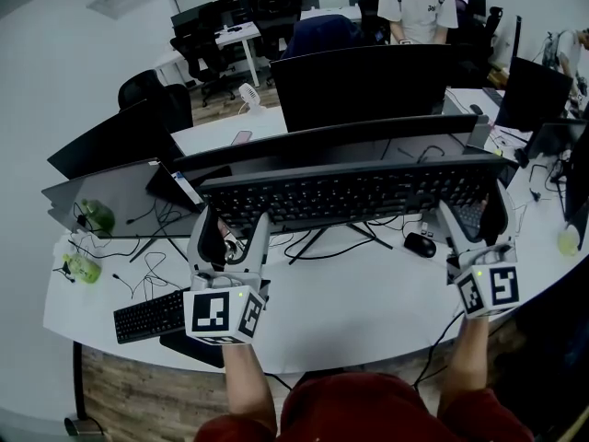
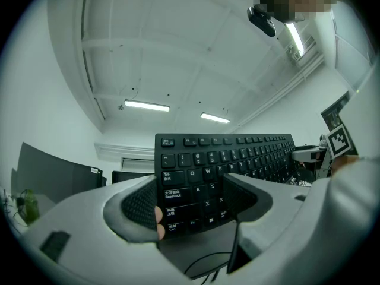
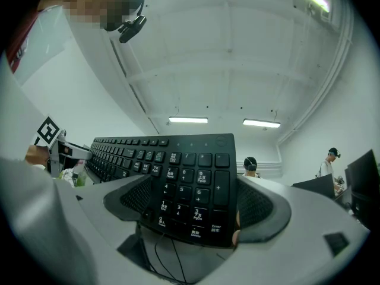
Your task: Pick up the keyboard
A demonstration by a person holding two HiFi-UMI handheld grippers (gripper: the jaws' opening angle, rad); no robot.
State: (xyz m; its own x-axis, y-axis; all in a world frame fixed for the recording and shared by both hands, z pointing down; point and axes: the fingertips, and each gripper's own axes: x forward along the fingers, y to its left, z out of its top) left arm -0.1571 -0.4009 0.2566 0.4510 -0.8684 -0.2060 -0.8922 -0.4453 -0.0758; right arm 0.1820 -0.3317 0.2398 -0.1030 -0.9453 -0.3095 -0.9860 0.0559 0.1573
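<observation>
1. My left tongs (image 1: 230, 236) are clamped on the left end of the black full-size keyboard (image 1: 350, 196), with the pads closing over the Shift and Ctrl corner. My right tongs (image 1: 477, 221) are pinching the opposite end, across the number pad.
2. The white surface (image 1: 368, 311) runs the width of the head view below both tongs, with loose cables trailing over it.
3. A dark monitor (image 1: 363, 86) stands at the back of the surface, behind the held keyboard.
4. The keyboard hangs between the two tongs, clear of the surface, with its long side level and its keys tilted towards me.
5. A second, smaller black keyboard (image 1: 152, 316) lies flat on the surface, just left of my left tongs.
6. A black mouse (image 1: 420, 244) sits on the surface, near the right tongs.
</observation>
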